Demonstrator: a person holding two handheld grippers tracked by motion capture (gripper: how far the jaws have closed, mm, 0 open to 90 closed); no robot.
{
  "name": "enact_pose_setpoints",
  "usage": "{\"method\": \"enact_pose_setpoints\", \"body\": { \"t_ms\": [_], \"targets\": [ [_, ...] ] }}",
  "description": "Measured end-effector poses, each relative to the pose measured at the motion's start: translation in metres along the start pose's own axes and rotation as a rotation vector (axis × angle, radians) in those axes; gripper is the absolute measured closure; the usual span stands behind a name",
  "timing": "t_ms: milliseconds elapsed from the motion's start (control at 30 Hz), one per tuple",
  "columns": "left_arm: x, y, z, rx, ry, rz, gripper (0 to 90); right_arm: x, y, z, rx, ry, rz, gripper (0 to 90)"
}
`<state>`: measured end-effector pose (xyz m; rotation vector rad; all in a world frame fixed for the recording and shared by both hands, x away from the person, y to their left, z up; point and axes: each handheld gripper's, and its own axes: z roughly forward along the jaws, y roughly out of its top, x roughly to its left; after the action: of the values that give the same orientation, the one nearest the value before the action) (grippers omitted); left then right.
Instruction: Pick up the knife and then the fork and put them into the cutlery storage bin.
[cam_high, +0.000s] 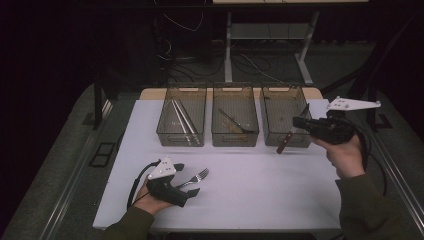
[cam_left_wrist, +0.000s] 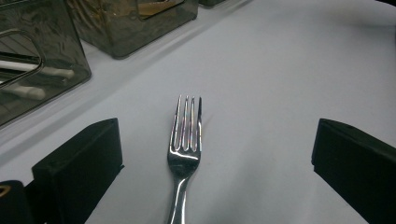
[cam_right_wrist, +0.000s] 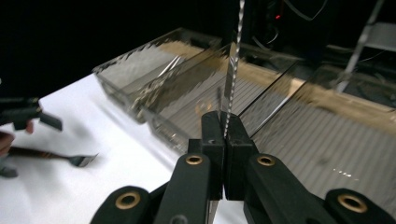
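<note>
The left gripper lies low near the surface, held by the left hand, its fingers wide apart. The right gripper is raised by the right hand, its fingers pressed together.

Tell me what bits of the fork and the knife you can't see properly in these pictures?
- Fork handle: cut off by the bottom edge in the left gripper view; in the high view the left gripper covers part of it.
- Knife blade: in the high view, too dark and small to trace against the right bin.
- Knife handle: in the right gripper view, hidden below the shut right gripper.
</note>
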<state>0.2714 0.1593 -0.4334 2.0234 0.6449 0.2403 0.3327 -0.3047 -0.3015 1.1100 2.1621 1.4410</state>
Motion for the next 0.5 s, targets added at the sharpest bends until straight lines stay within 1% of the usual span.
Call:
{"method": "enact_pose_setpoints", "body": {
  "t_ms": [133, 233, 367, 400, 500],
  "targets": [
    [-0.001, 0.001, 0.0, 0.007, -0.001, 0.004, 1.4, -0.011, 0.016, -0.007, -0.019, -0.04, -0.006, 89.2],
    [-0.001, 0.001, 0.0, 0.009, -0.004, 0.008, 1.4, -0.024, 0.025, -0.009, -0.024, -0.081, -0.003, 89.2],
    [-0.001, 0.001, 0.001, 0.009, 0.002, 0.001, 0.7, -0.043, 0.033, -0.008, -0.02, -0.127, 0.012, 89.3],
    [-0.001, 0.001, 0.001, 0.01, 0.003, 0.004, 0.4, -0.049, 0.035, -0.006, -0.011, -0.149, 0.016, 89.3],
    [-0.001, 0.001, 0.001, 0.008, 0.004, -0.01, 0.0, -0.061, 0.038, -0.002, 0.012, -0.174, 0.03, 89.3]
  ]
}}
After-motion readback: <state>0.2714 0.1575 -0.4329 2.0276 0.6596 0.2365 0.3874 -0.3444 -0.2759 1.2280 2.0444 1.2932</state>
